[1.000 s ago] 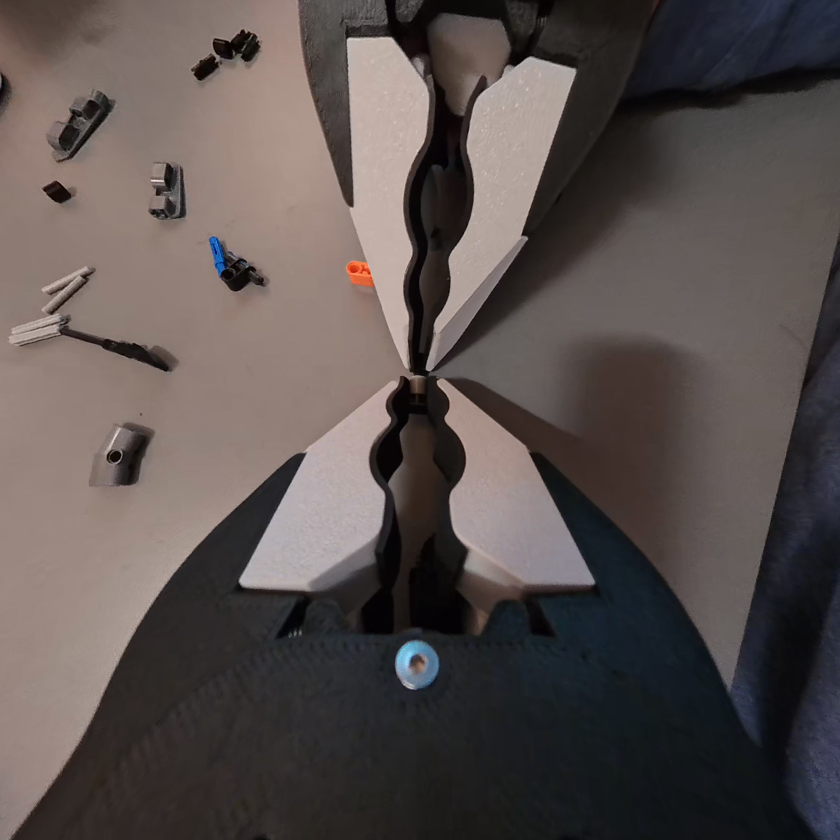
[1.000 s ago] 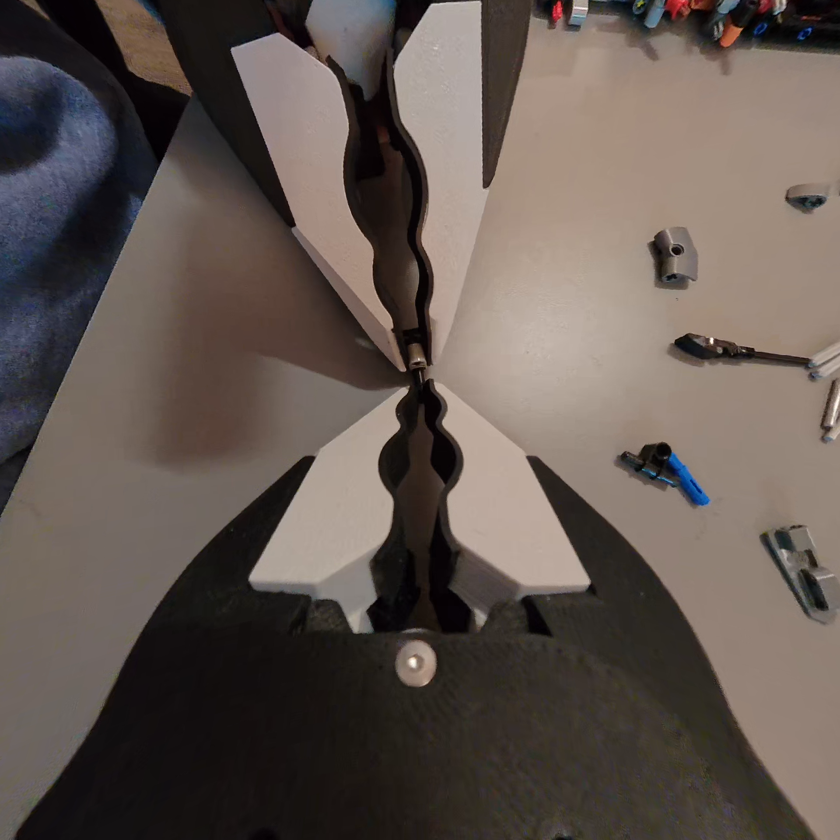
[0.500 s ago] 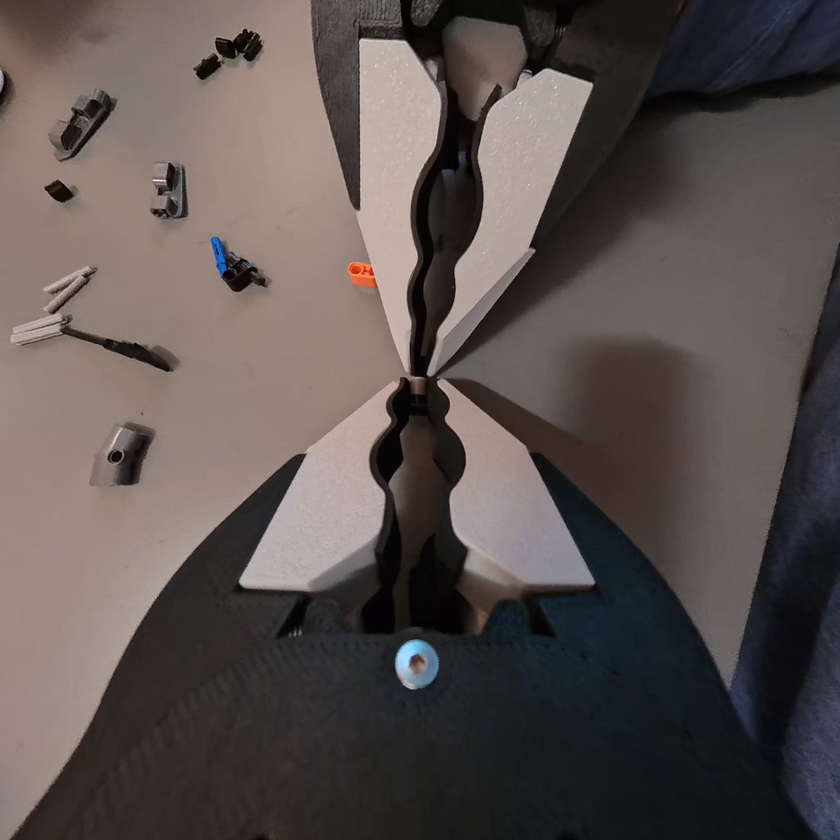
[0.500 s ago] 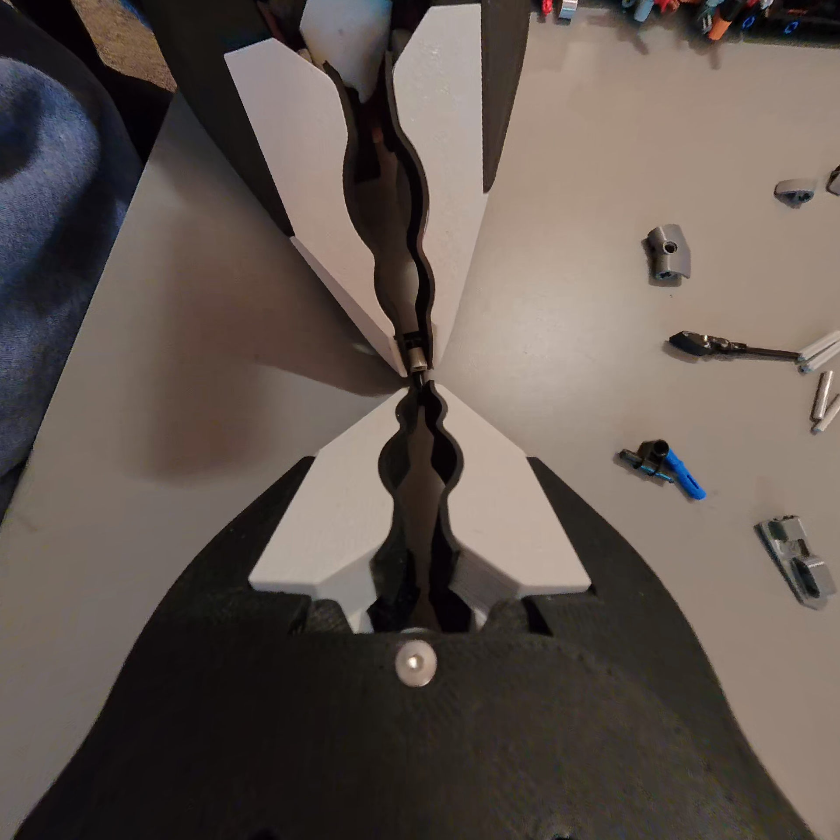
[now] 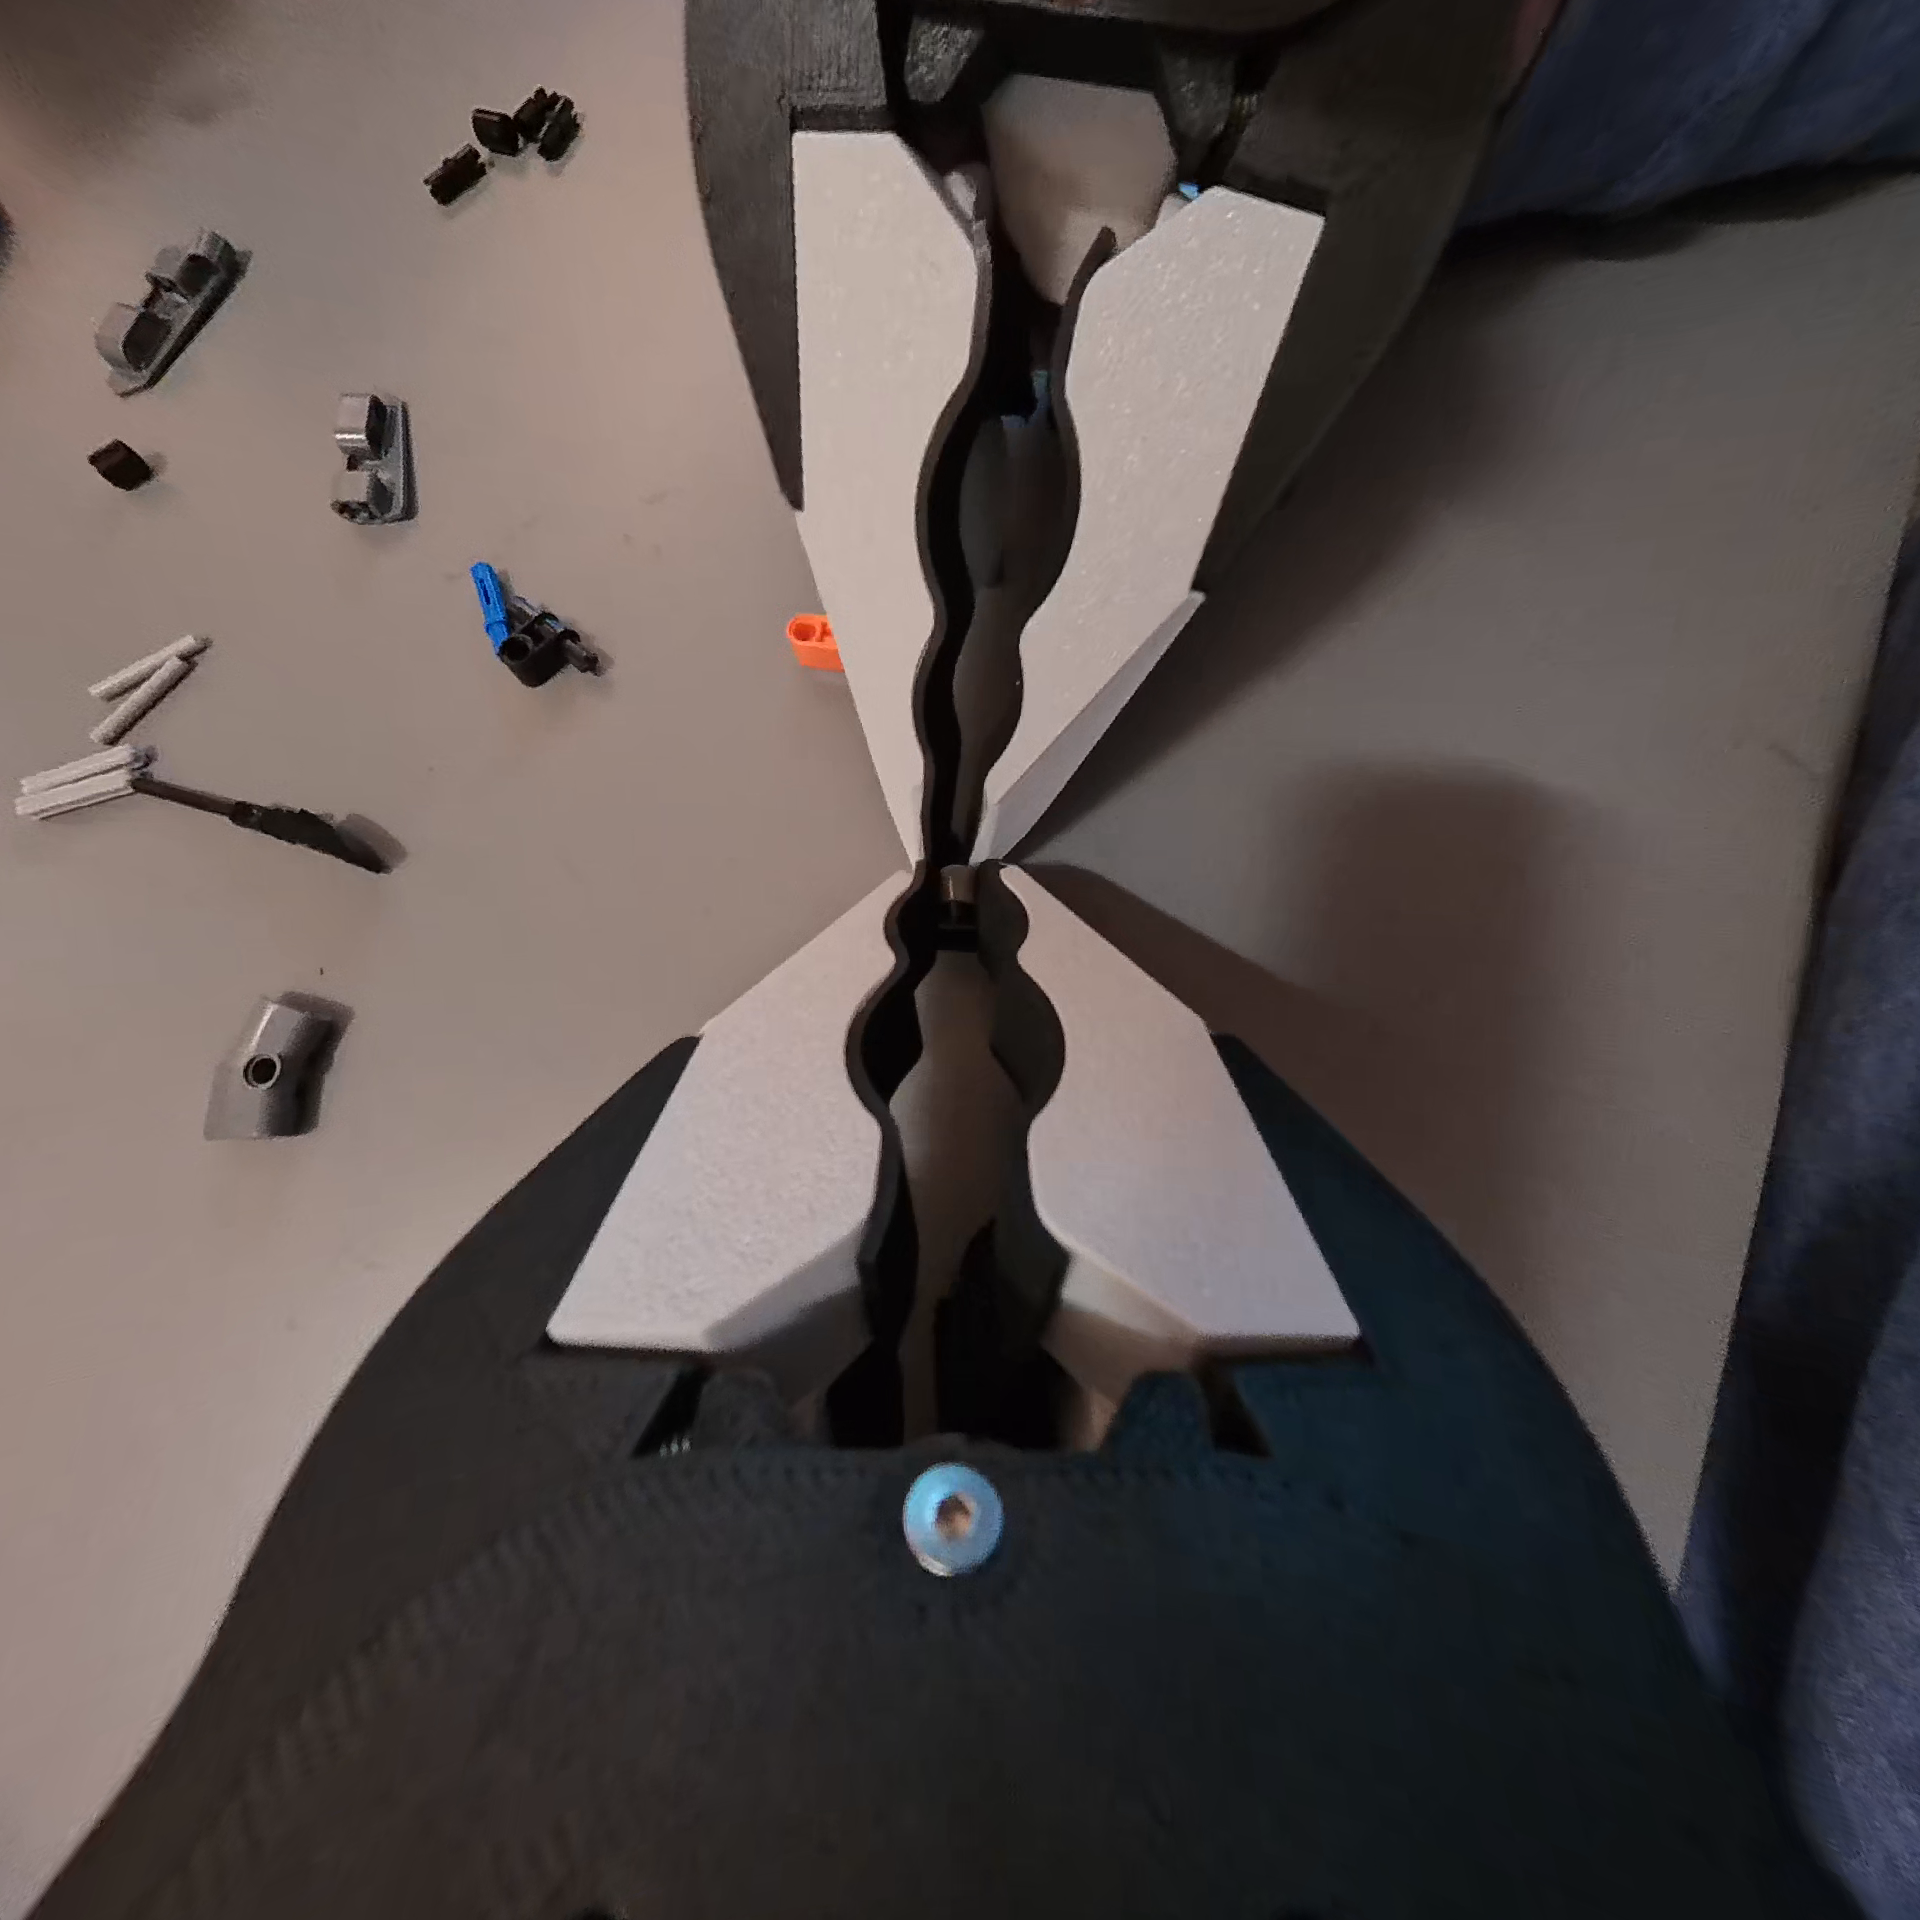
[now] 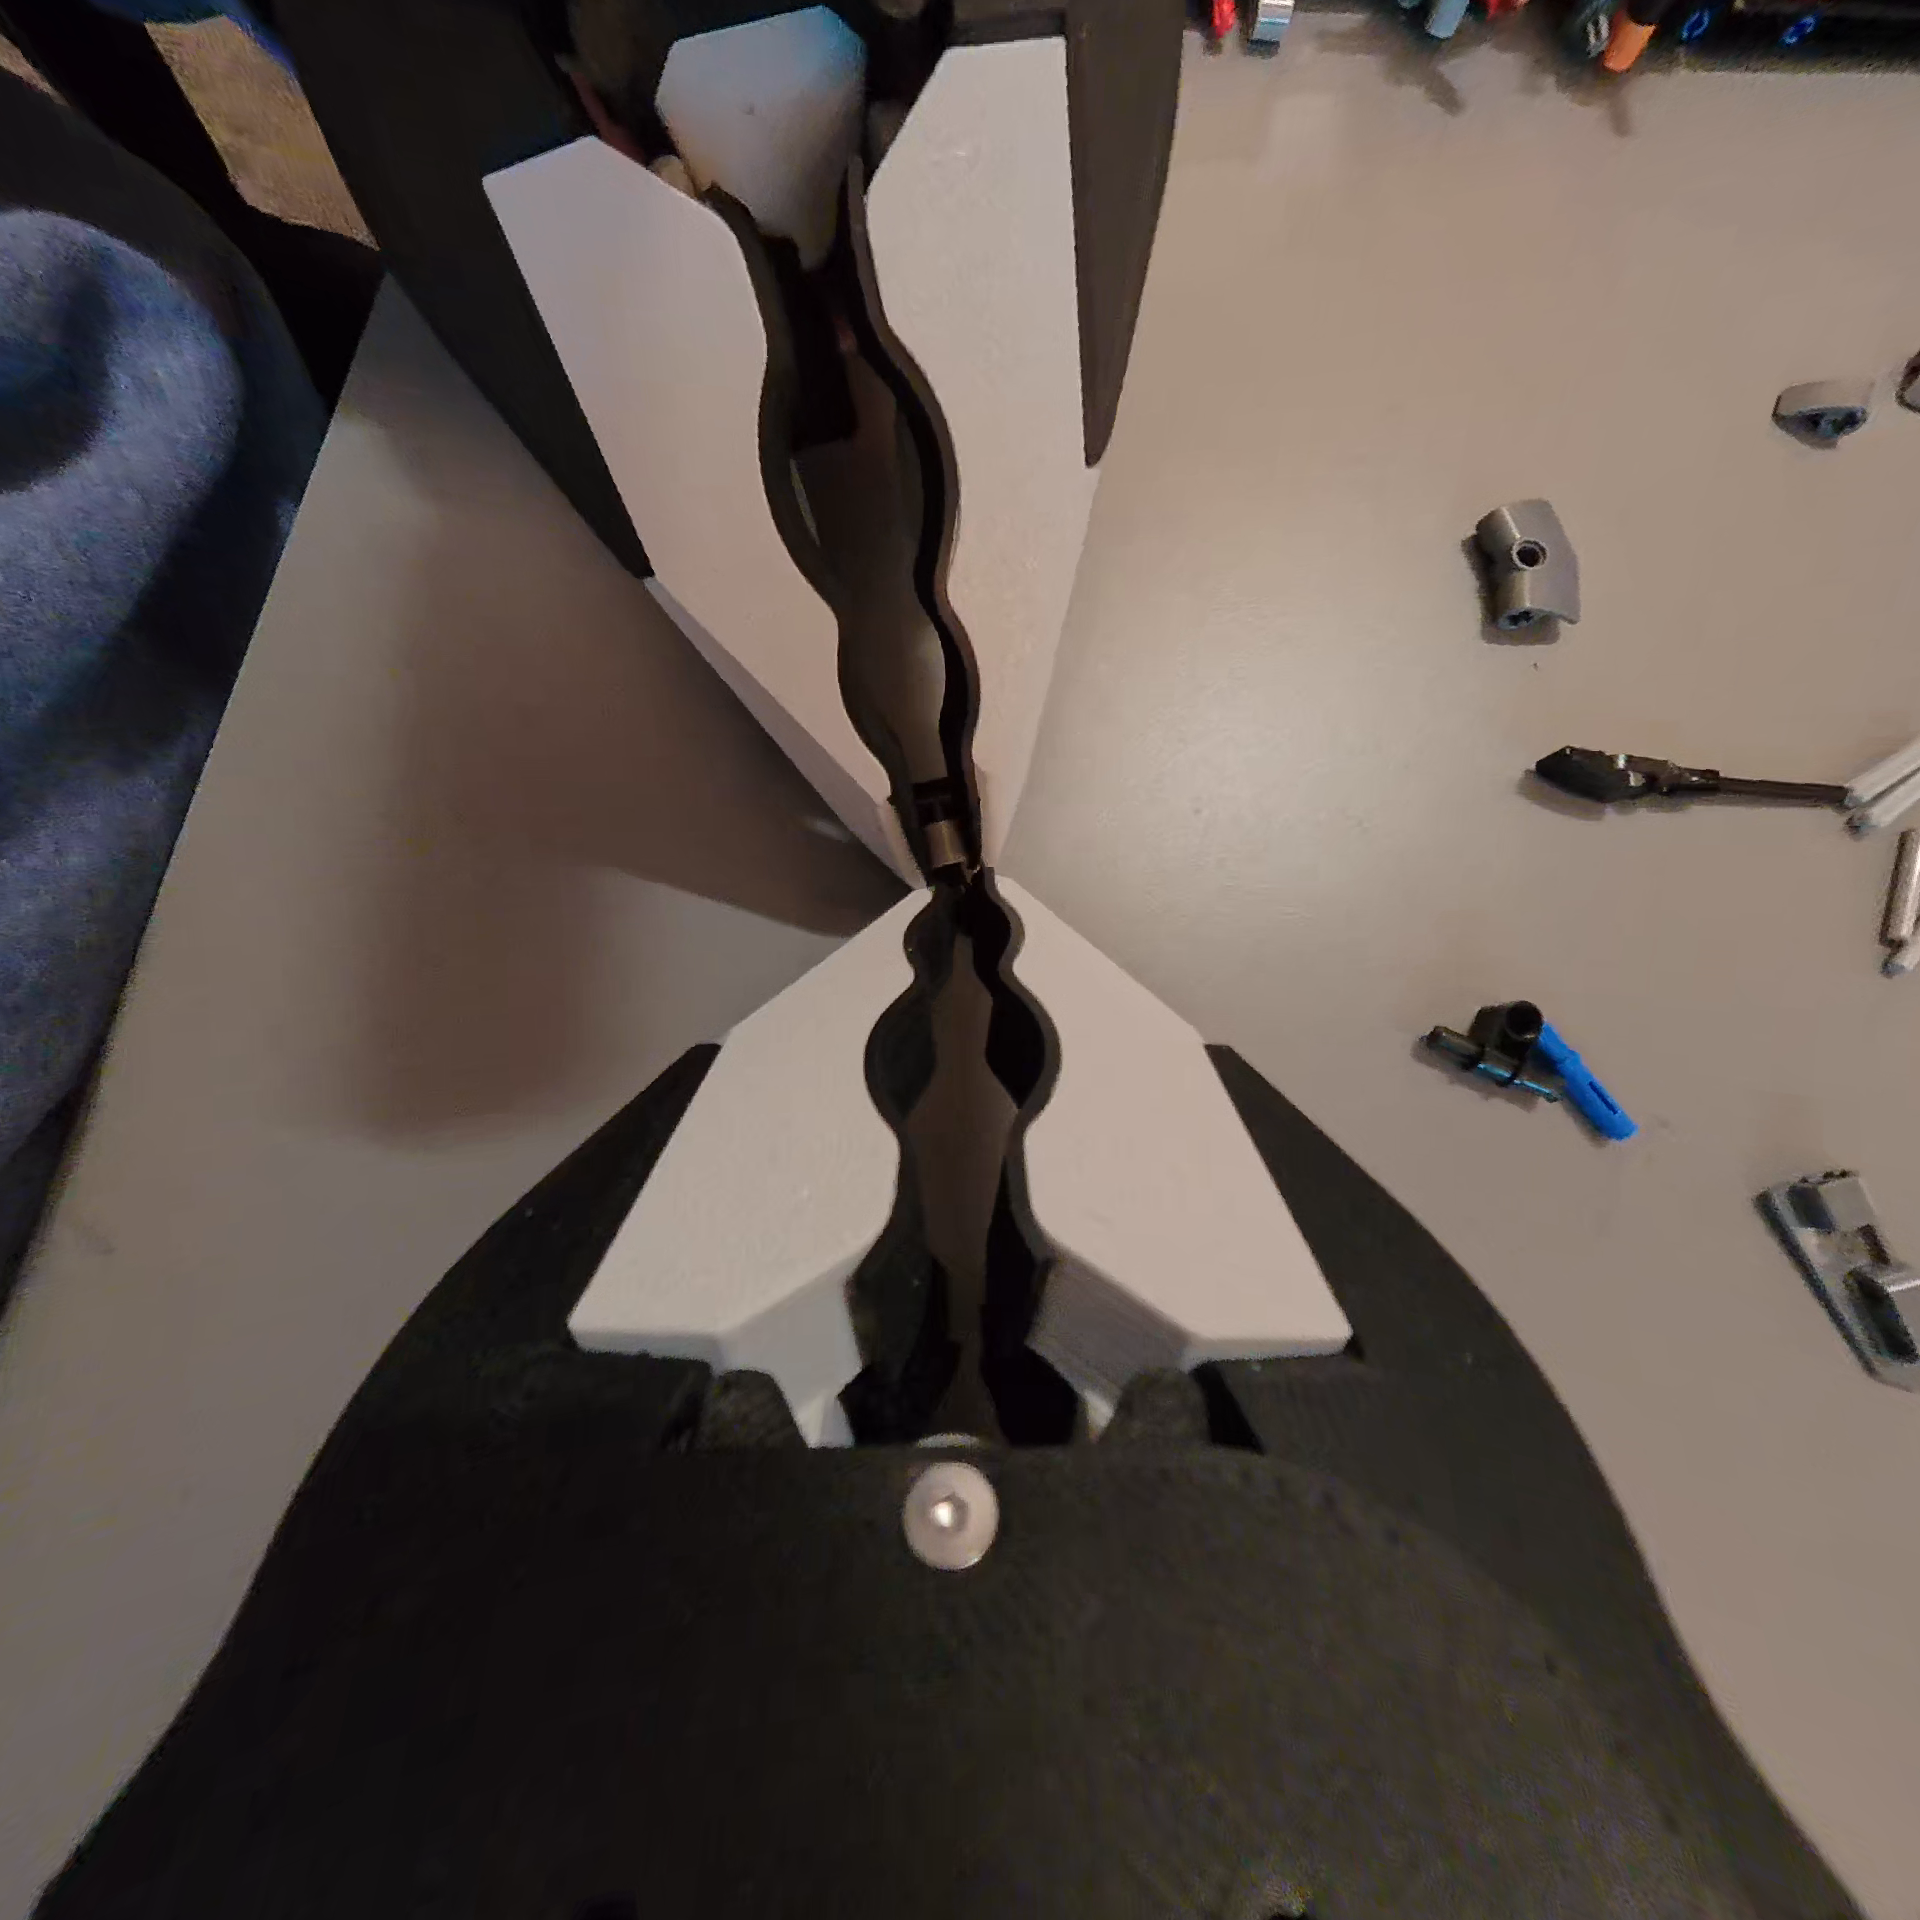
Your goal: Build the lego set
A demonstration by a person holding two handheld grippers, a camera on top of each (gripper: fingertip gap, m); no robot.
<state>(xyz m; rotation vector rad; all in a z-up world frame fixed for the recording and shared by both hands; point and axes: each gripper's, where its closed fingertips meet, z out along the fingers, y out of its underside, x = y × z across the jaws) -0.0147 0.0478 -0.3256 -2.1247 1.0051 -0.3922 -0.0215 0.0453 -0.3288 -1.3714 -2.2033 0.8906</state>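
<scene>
My left gripper (image 5: 956, 896) is shut on a small grey-and-black connector (image 5: 958, 902), held above the grey table (image 5: 1403, 935). My right gripper (image 5: 951, 844) comes from the top of the left wrist view, shut, and meets it tip to tip. In the right wrist view my right gripper (image 6: 961, 902) is shut at the bottom. A thin black pin (image 6: 964, 885) runs from its tips into the connector (image 6: 938, 826), which sits in the left gripper (image 6: 940, 836) above. How far the pin sits inside is hidden.
Loose parts lie on the table: a blue-and-black pin assembly (image 5: 525, 629) (image 6: 1527, 1060), an orange piece (image 5: 816, 644), a grey curved panel (image 5: 272, 1065) (image 6: 1527, 566), a black rod with grey axles (image 5: 260, 821) (image 6: 1662, 779). Blue fabric (image 5: 1818, 1143) (image 6: 94, 520) lies past the table edge. The tips of both grippers are at nearly the same place.
Both grippers stay shut and tip to tip. The right gripper has shifted slightly right and tilted in the left wrist view. The loose parts have not moved on the table.
</scene>
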